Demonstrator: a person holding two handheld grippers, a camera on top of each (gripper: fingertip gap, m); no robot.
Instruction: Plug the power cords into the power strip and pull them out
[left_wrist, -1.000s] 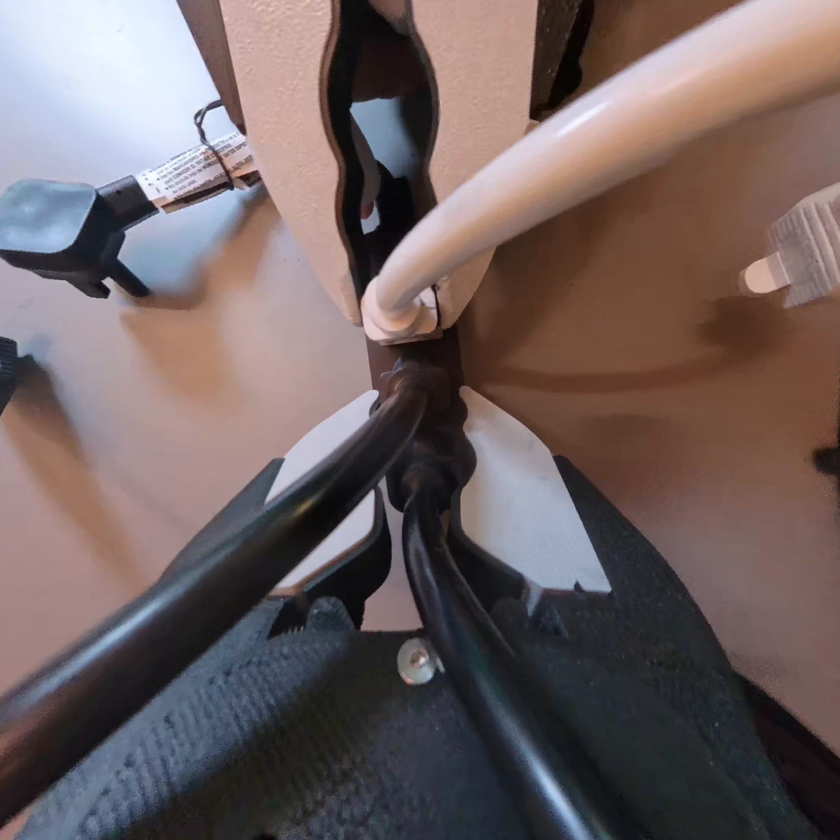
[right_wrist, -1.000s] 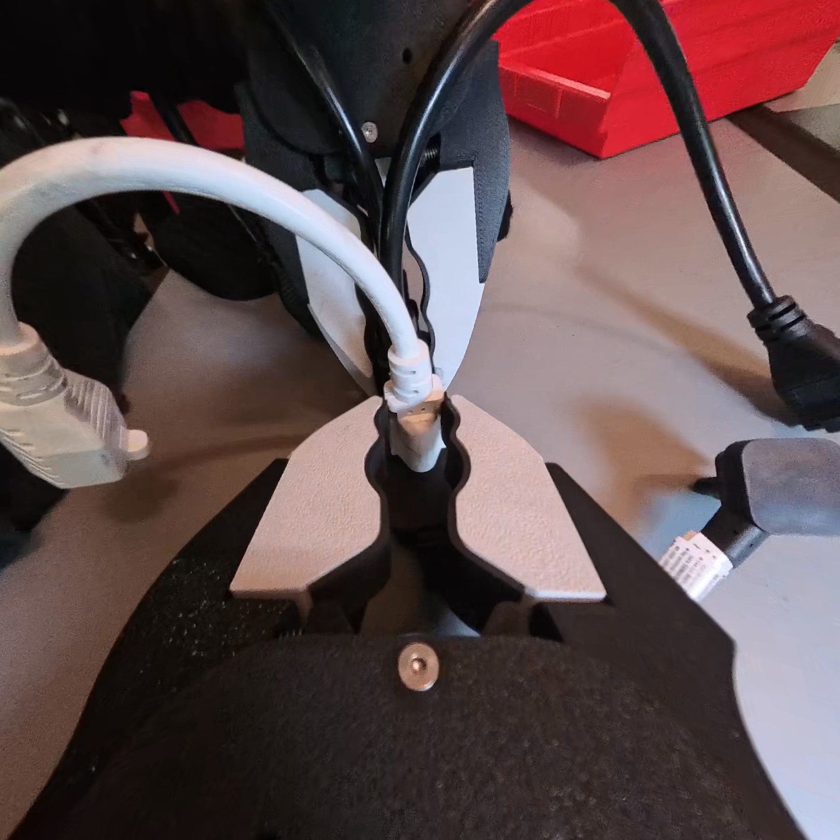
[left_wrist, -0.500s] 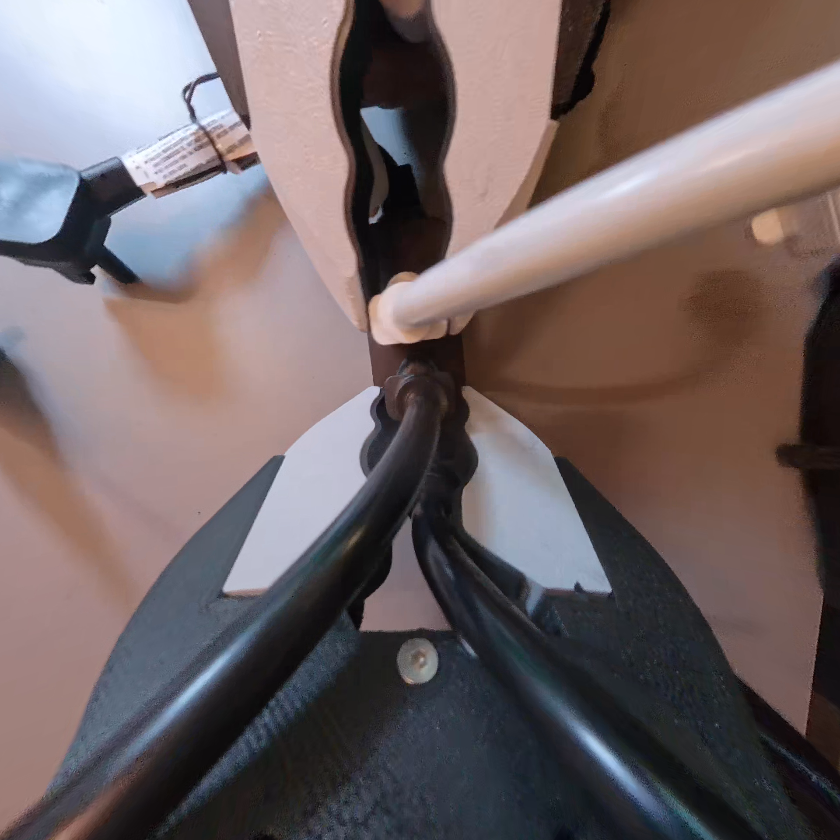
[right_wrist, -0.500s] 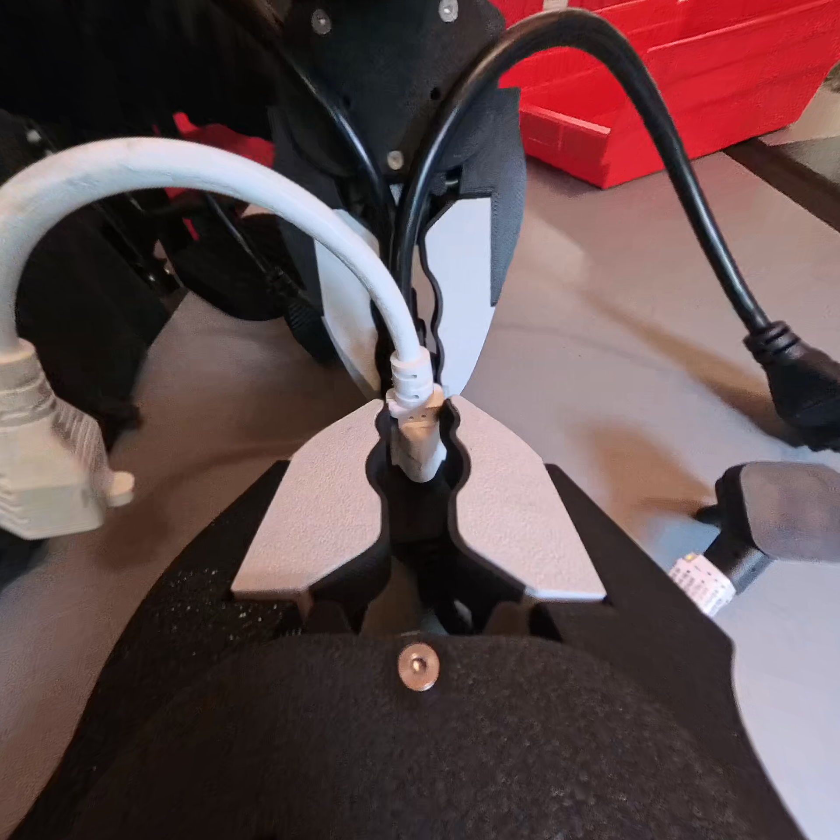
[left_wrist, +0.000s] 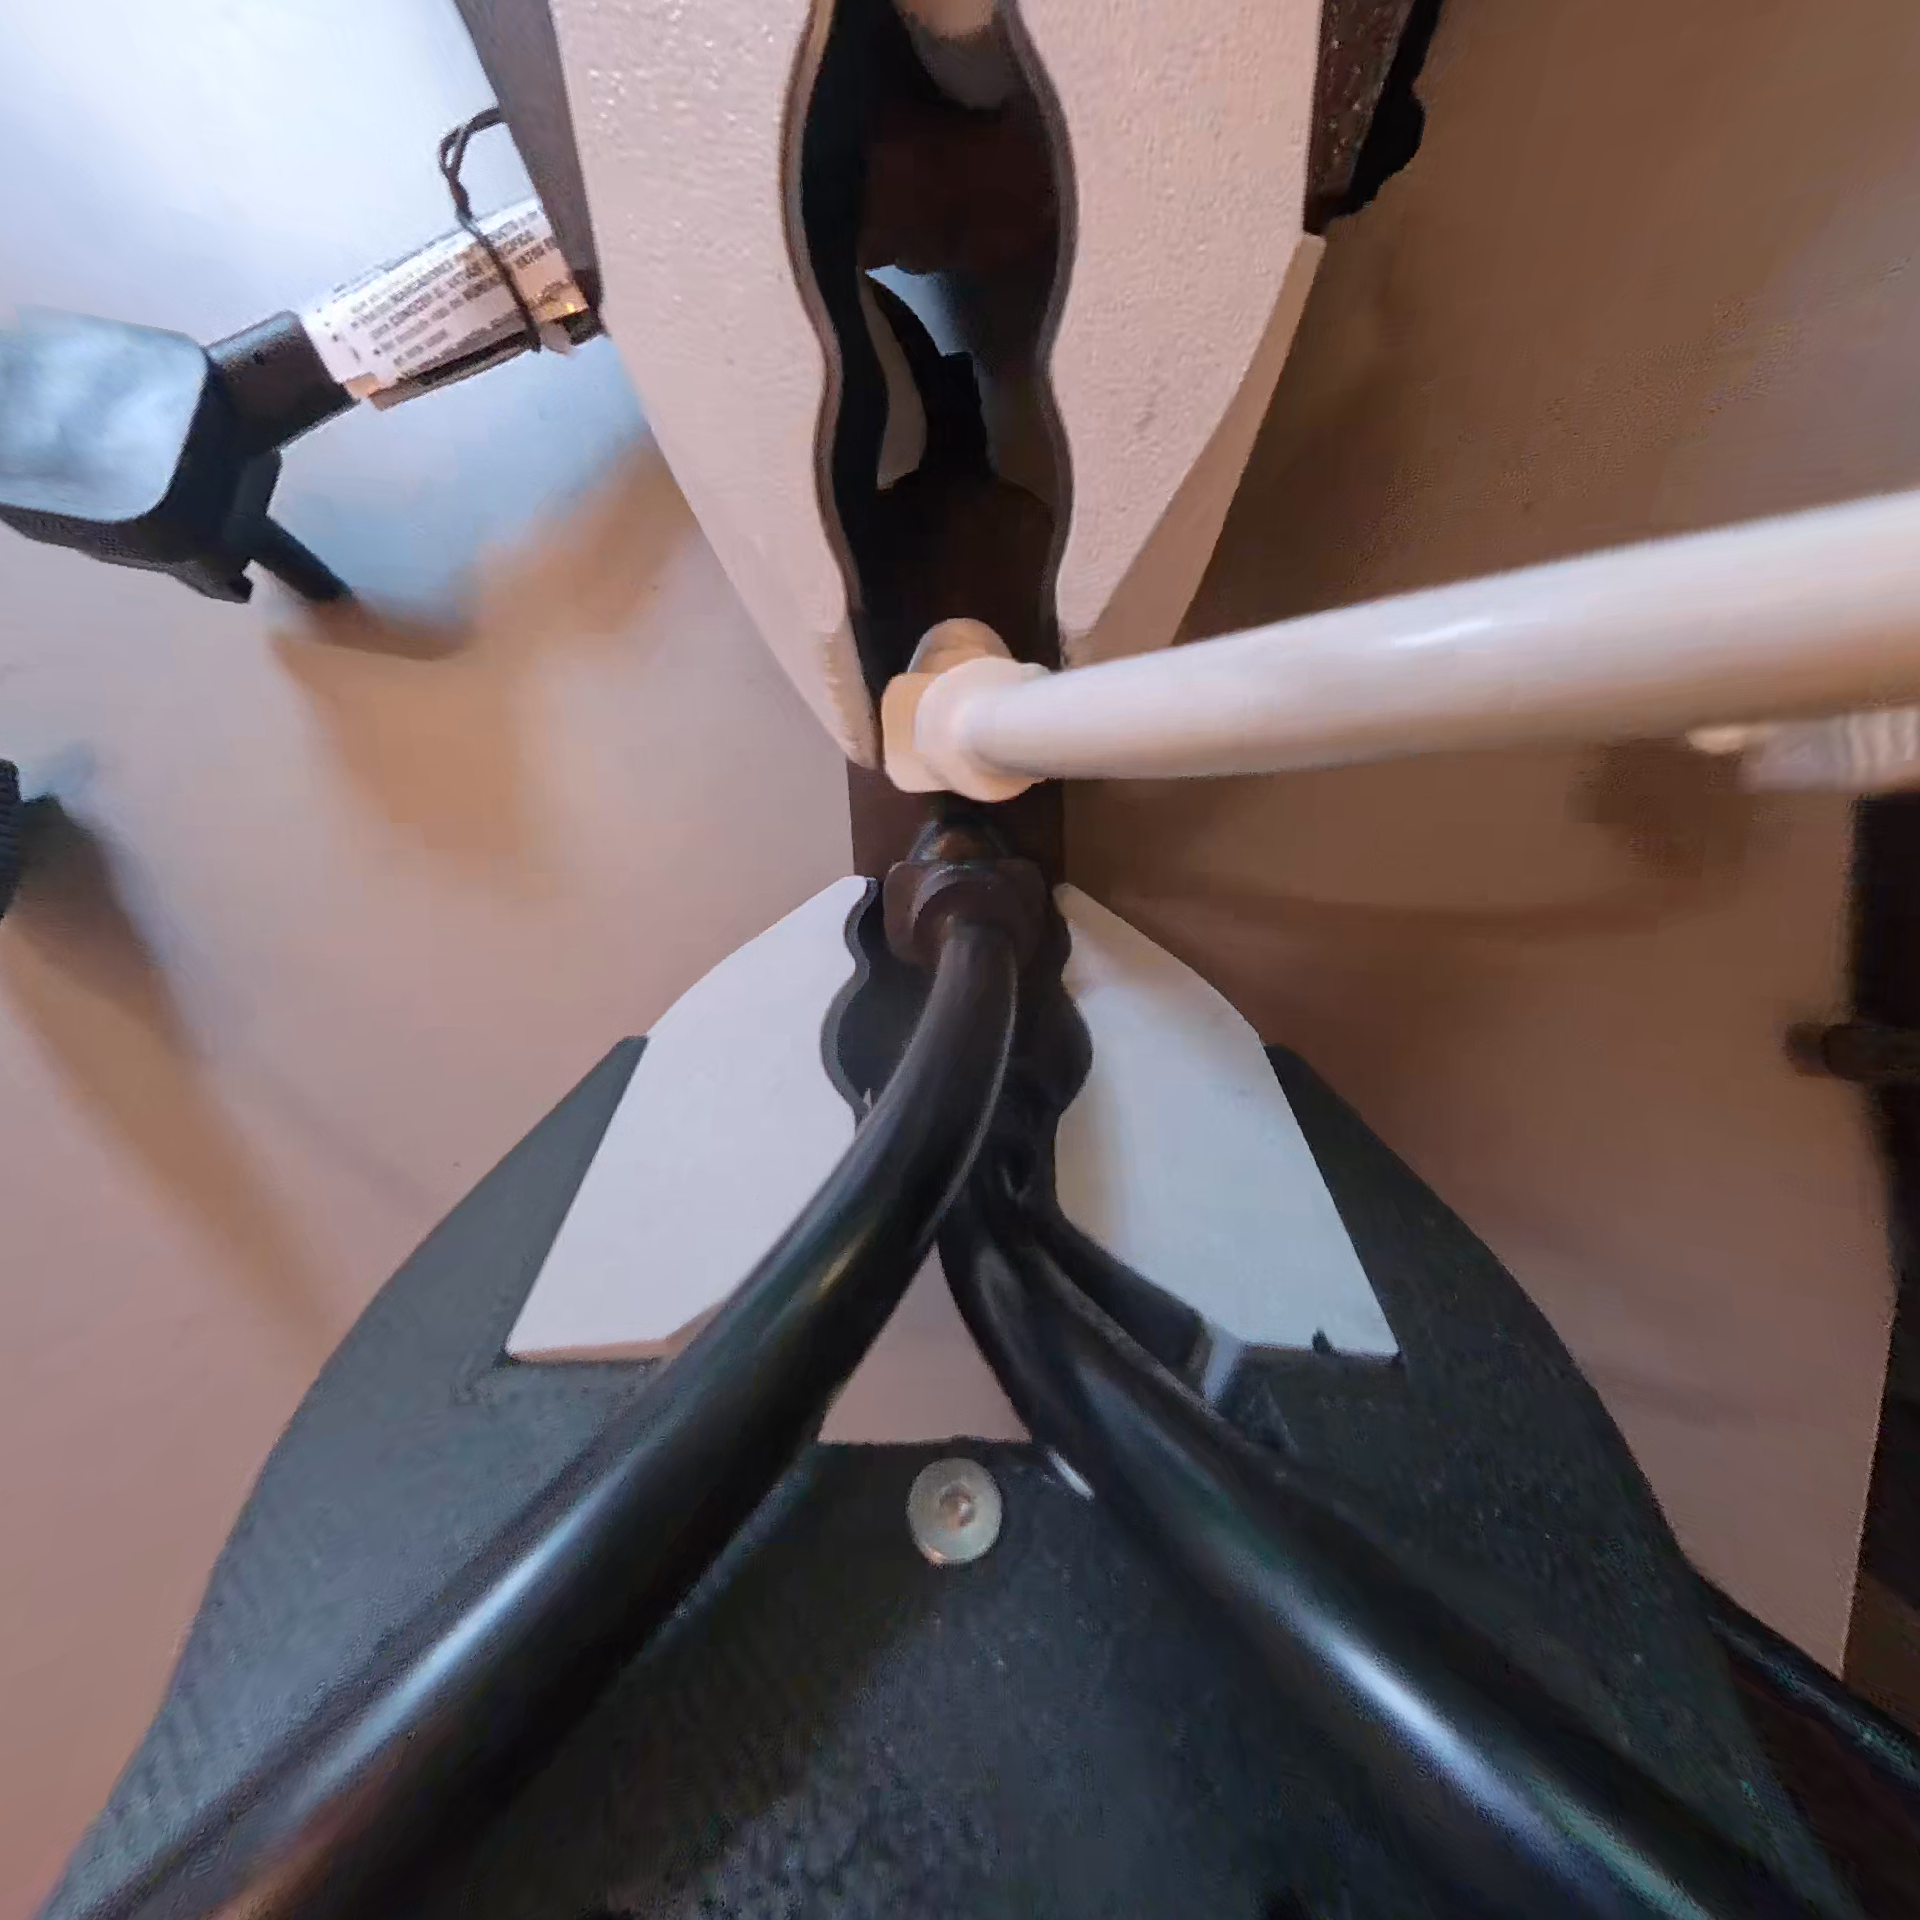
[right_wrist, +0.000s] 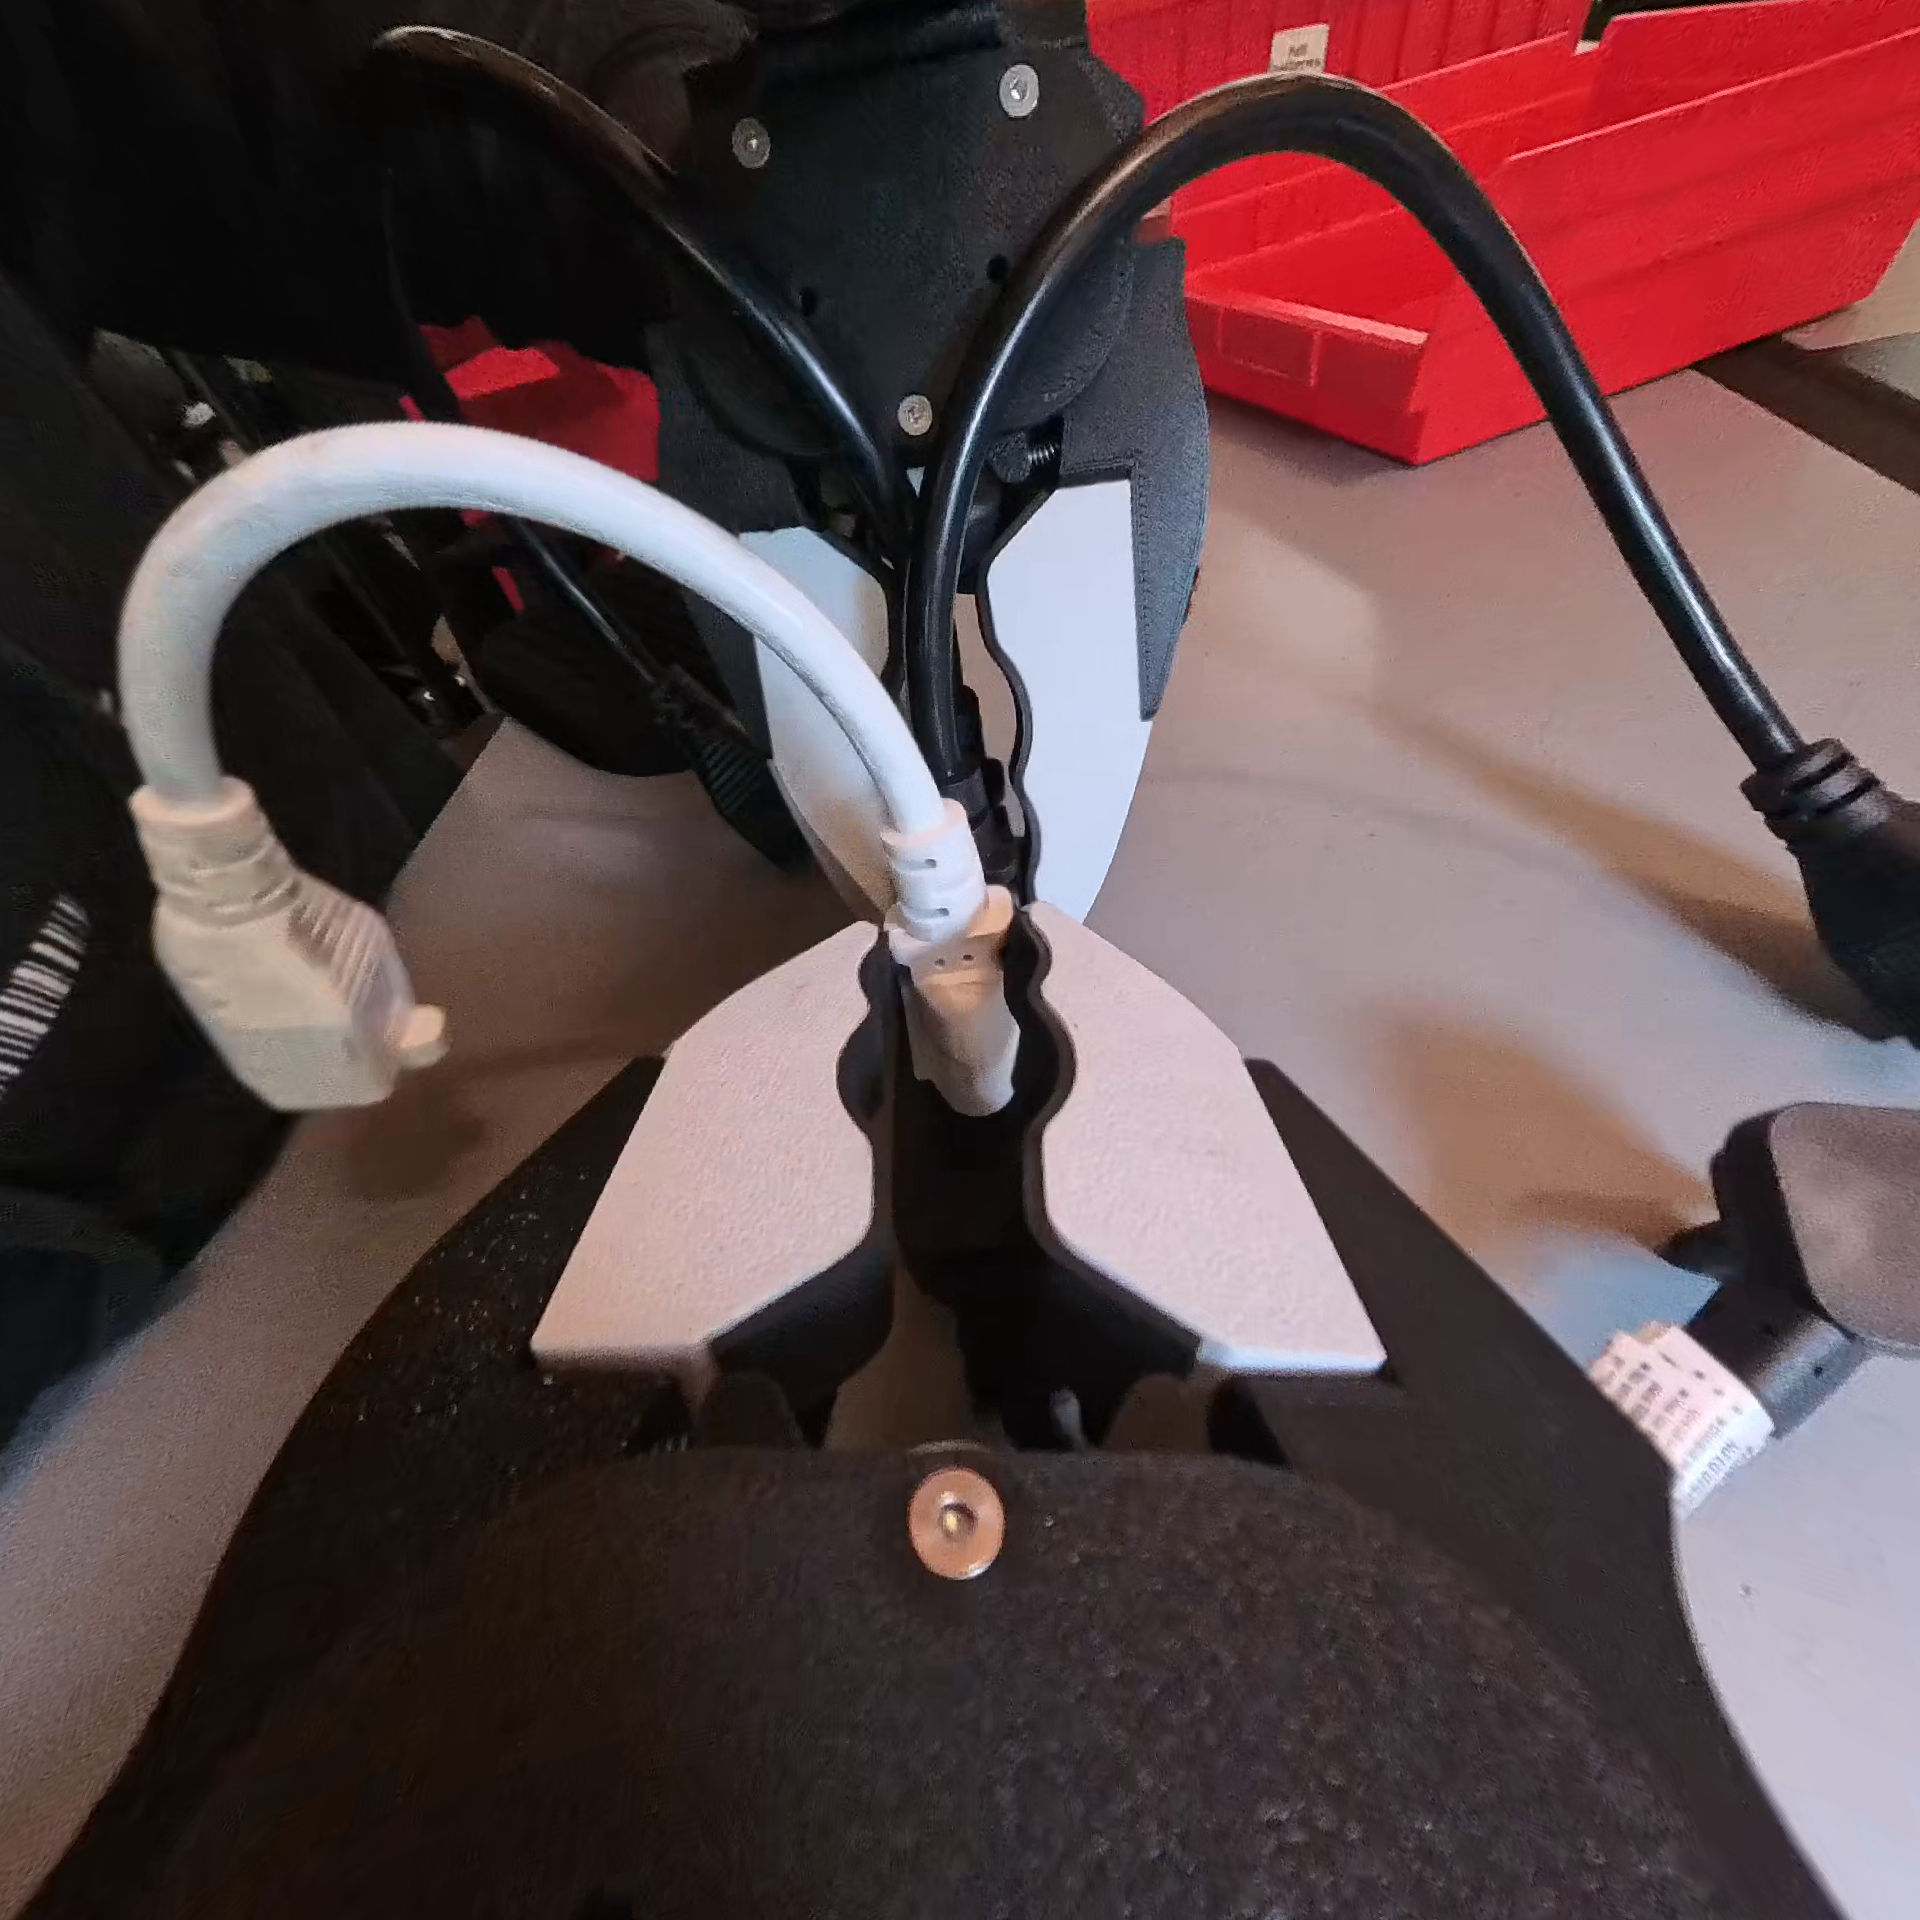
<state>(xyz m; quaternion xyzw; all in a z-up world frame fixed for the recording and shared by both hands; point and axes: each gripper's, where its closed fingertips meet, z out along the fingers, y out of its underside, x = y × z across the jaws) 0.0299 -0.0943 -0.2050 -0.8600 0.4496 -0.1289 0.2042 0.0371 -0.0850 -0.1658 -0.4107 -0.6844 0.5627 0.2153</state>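
Right wrist view: right gripper (right_wrist: 956, 935) pinches the white connector (right_wrist: 961, 1013), nose-to-nose with left gripper (left_wrist: 961, 894) clamping the black connector (left_wrist: 951, 899).

workshop: red storage bins (right_wrist: 1558, 208), grey worktable (right_wrist: 1403, 831).

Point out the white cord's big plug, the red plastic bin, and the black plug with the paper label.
White cord's ribbed plug (right_wrist: 275, 966), right wrist view, plug body.
Red plastic bin (right_wrist: 1621, 197), right wrist view, front wall.
Black plug with paper label (right_wrist: 1829, 1216), right wrist view, plug head.
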